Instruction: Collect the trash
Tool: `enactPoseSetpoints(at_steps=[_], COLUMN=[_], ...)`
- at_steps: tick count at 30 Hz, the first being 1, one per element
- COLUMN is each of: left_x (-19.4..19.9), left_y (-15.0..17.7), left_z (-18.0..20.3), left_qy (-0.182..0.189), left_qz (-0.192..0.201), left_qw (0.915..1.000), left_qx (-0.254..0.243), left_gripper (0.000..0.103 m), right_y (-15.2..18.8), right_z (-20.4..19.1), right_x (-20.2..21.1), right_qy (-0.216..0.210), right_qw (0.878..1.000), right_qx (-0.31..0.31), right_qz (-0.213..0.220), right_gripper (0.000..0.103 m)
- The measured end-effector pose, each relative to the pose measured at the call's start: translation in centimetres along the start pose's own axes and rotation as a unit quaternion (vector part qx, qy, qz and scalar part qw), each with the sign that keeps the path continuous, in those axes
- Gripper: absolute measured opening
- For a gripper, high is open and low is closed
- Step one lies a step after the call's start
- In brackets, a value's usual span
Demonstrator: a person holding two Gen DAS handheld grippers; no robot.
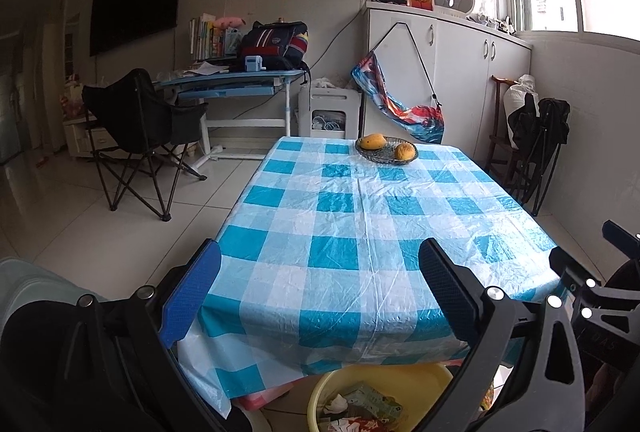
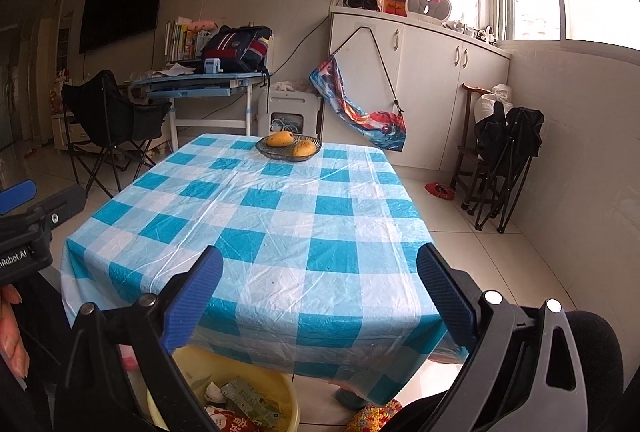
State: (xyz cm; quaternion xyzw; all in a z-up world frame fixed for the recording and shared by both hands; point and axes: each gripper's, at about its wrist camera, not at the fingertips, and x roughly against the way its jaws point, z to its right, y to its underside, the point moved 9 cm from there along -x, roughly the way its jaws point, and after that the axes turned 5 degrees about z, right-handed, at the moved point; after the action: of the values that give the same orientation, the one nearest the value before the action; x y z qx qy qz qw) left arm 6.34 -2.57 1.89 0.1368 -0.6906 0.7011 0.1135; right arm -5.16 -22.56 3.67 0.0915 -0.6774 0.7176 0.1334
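The counter point(image 1: 360, 216) lies bare across its checked cloth except a fruit dish point(image 1: 386, 151) at the far end. Below the near edge, the yellow basin point(image 2: 288, 402) of trash sits open, the overhanging cloth crowding its rim.

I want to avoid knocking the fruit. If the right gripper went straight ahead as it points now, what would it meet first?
Probably the checked tablecloth: the open right gripper aims over its bare near half. The fruit bowl sits at the far edge, further along; depth is unclear.

The blue-and-white checked plastic-covered table point(image 1: 360, 216) point(image 2: 256, 224) is viewed lengthwise from its near edge by both wrist cameras, side by side.
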Motion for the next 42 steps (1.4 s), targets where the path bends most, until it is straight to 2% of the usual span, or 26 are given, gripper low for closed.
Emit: enactPoseSetpoints(at_steps=[7,10,12,24,34,42], left_x=[0.3,0.5,0.5,1.3,1.7,1.9], left_y=[-0.6,-1.0,-1.1,-2.7,-2.1,-2.4], left_z=[1.7,2.4,2.8,5.3,6.9,4.6], left_qy=[0.006,0.009,0.011,0.021,0.031,0.015], left_qz=[0.017,0.024,0.026,0.033,0.035,0.048], left_qw=[0.9996,0.9993,0.9992,0.9983,0.9976,0.9987], left_qx=[-0.022,-0.026,-0.029,-0.043,-0.051,-0.011], left_gripper=[0.095,0.095,0.095,0.095,0.095,0.095], right_y=[-1.4,-1.8,-2.1,-2.2,-1.7,-1.3], right_z=[2.4,3.2,3.5,6.3,6.4,4.5], right_x=[1.1,2.0,2.3,2.4,2.4,1.6], right_qy=[0.033,0.057,0.057,0.051,0.052,0.047], right_qw=[0.999,0.996,0.995,0.994,0.995,0.997], right_qx=[-0.006,0.009,0.009,-0.047,-0.041,-0.004], right_qz=[0.037,0.069,0.081,0.082,0.076,0.065], right_gripper=[0.096,0.096,0.096,0.096,0.096,0.096])
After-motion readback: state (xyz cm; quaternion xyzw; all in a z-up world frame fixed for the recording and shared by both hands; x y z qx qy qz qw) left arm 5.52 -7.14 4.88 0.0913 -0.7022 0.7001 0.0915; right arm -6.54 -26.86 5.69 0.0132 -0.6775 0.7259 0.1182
